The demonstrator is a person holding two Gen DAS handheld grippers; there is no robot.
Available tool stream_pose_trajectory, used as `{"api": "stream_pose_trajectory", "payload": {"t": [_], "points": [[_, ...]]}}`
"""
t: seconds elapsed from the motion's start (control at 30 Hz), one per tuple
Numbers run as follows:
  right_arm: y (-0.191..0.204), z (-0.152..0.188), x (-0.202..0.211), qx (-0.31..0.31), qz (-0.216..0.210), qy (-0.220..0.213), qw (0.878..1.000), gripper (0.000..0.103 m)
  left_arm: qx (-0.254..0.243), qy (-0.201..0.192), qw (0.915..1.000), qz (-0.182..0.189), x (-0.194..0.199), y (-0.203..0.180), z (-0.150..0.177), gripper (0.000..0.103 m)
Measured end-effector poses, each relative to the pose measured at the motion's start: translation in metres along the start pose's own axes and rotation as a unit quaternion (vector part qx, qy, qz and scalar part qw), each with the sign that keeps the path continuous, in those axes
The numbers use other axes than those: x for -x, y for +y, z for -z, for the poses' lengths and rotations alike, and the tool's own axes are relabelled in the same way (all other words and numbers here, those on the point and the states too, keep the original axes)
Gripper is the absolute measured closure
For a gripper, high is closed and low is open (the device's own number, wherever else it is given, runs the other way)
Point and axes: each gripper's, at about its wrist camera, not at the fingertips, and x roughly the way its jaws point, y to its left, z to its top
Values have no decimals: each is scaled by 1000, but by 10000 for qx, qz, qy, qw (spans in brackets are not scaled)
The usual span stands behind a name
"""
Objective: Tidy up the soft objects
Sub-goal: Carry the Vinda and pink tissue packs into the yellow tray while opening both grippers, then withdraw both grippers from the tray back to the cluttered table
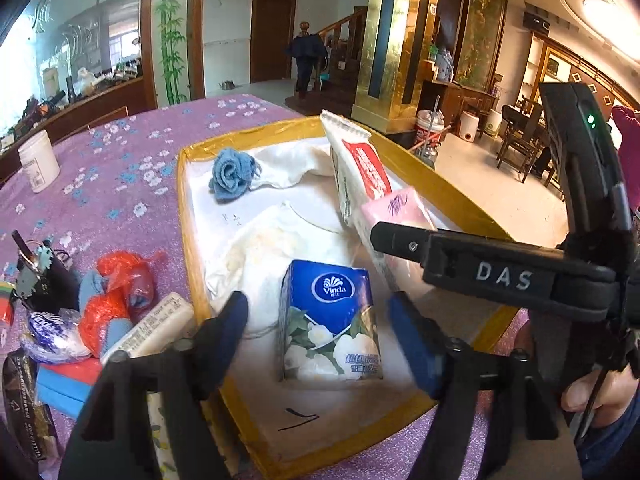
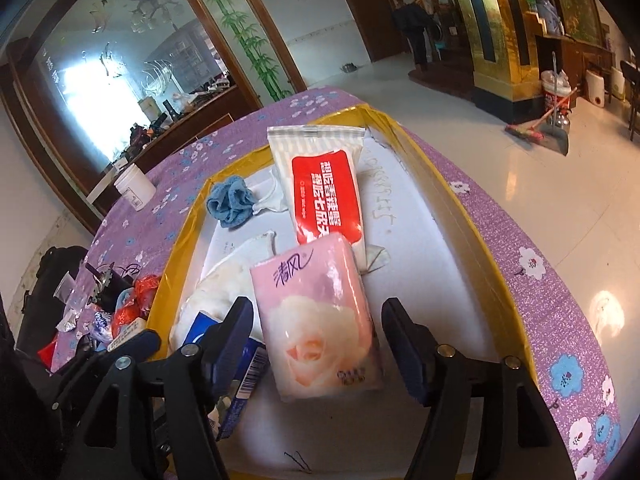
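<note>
1. Left tool (image 1: 320,320) has its fingers apart, one on each side of the blue Vinda tissue pack (image 1: 330,320), and the pads do not press it. The pack stands upright inside the yellow-rimmed tray (image 1: 188,240), at the 6 o'clock end, so I judge it is set down there and let go.
2. Right tool (image 2: 320,336) is also apart. The pink tissue pack (image 2: 316,316) lies between its fingers and leans with its far edge on the red and white wipes pack (image 2: 324,188), which lies toward 12 o'clock in the tray. No pad touches it, so this pack too seems released.
3. A rolled blue cloth (image 1: 232,174) and white fabric (image 1: 272,248) are already in the tray, at about 10 o'clock and in the middle. The tray seems to be the collecting place for soft things.
4. On the purple worktop (image 1: 120,152), at 9 o'clock from the tray, a red plastic bundle (image 1: 116,300) and other small items wait outside. They are probably the next things to sort.
</note>
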Motion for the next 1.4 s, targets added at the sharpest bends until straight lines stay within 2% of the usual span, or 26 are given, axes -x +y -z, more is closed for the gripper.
{"api": "stream_pose_trajectory", "payload": {"t": [0.2,0.43,0.83,0.9,1.0,1.1,1.4], "points": [[-5,-5,11,-165,-311,-307,9989,32,95,-62,9999,24,6,4,-1,29],[-3,-8,31,-185,-240,-847,9959,30,179,-94,9998,93,11,6,-1,29],[-18,-11,39,-435,-96,-998,9940,27,277,-87,9996,61,9,11,-2,29],[-16,-11,42,-405,-62,-1050,9936,27,285,-137,9995,52,10,12,-2,29],[-15,-10,44,-347,-51,-1101,9933,21,314,-263,9992,33,14,14,-2,29],[-13,-10,45,-292,-41,-1150,9929,20,346,-373,9987,13,19,15,-2,24],[-12,-9,54,-275,78,-1388,9899,20,323,-682,9970,-194,31,12,-2,23]]}}
